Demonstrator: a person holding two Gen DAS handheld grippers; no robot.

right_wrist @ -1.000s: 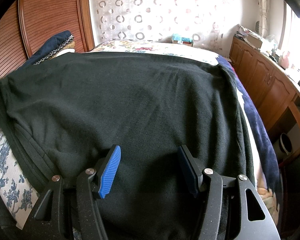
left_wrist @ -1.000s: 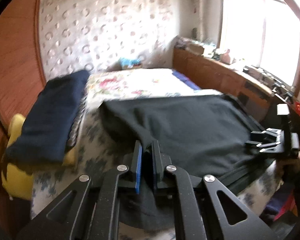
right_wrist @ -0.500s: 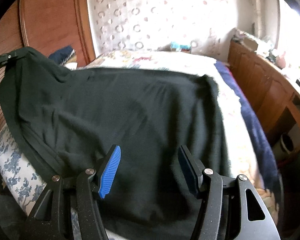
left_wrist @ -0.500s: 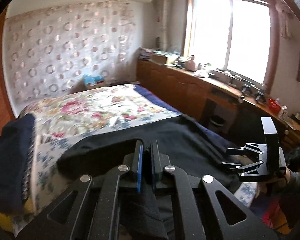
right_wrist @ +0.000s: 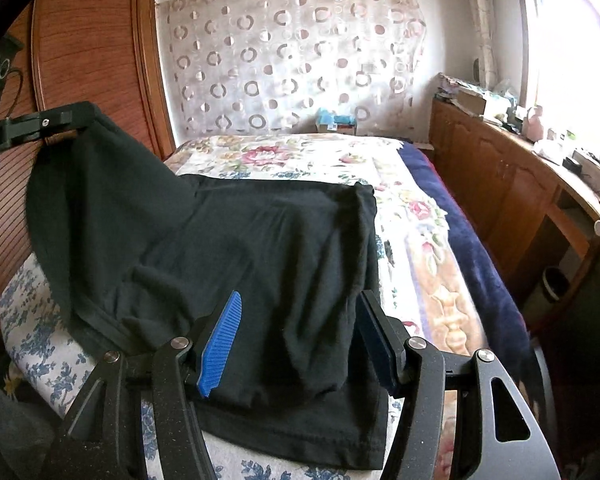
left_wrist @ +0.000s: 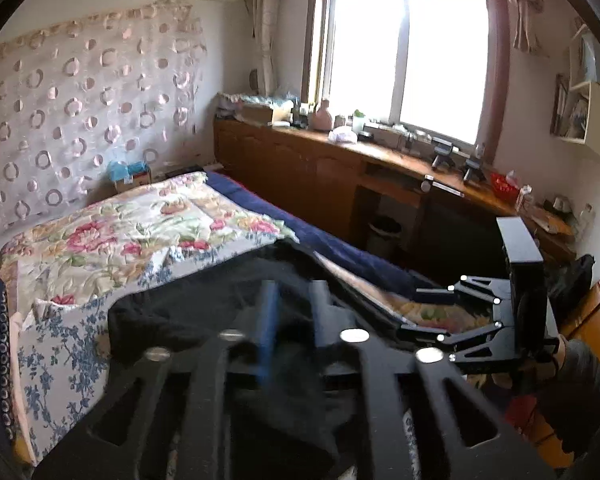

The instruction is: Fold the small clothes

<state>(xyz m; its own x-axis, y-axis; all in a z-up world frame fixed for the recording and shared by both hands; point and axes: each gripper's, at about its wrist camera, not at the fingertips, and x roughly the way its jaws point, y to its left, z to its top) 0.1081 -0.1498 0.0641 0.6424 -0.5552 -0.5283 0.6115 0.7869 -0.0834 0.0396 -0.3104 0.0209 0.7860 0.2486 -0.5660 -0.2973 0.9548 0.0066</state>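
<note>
The opening left claw (right_wrist: 66,118) lifts the shirt's (right_wrist: 260,248) left edge; the right claw (right_wrist: 300,336), spread, straddles its near hem.

floral quilt (right_wrist: 300,160) over the bed — wooden cabinets (left_wrist: 300,168) under a bright window (left_wrist: 404,52), cluttered countertop.

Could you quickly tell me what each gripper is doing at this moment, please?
Left gripper: jaws opening, the black garment between them, its corner lifted off the bed.
Right gripper: jaws open above the garment, holding nothing.
</note>
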